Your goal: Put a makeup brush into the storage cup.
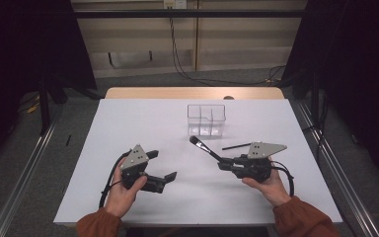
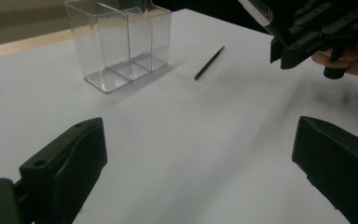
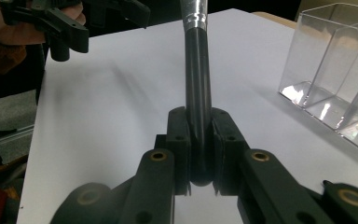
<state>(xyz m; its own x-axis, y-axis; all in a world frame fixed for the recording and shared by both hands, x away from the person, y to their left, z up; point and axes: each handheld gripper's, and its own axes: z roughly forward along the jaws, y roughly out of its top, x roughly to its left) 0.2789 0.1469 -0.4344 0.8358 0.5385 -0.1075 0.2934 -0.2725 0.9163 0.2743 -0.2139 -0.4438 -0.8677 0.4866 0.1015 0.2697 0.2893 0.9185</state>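
The person is sitting at the white-topped table (image 1: 143, 118) with a black two-jaw tool in each hand. The right gripper (image 1: 223, 165) is clamping its jaws tight on the handle of a black makeup brush with a silver ferrule (image 1: 205, 148); in the right gripper view the rounded butt of that handle (image 3: 198, 135) is sitting squeezed between the two pads. The brush is being held off the tabletop, its dark bristle tip slanting up and away toward the clear plastic three-compartment organiser box (image 1: 206, 119), stopping just short of the box's near wall.

The left gripper (image 1: 164, 169) is hovering well to the left of the box and nearer the person, its jaws standing wide apart with nothing between them; in the left gripper view just bare tabletop is lying between the two pads.

A thin black stick, like a pencil or liner (image 1: 236, 146), is lying flat on the table just right of the box's near corner, close beside the right gripper.
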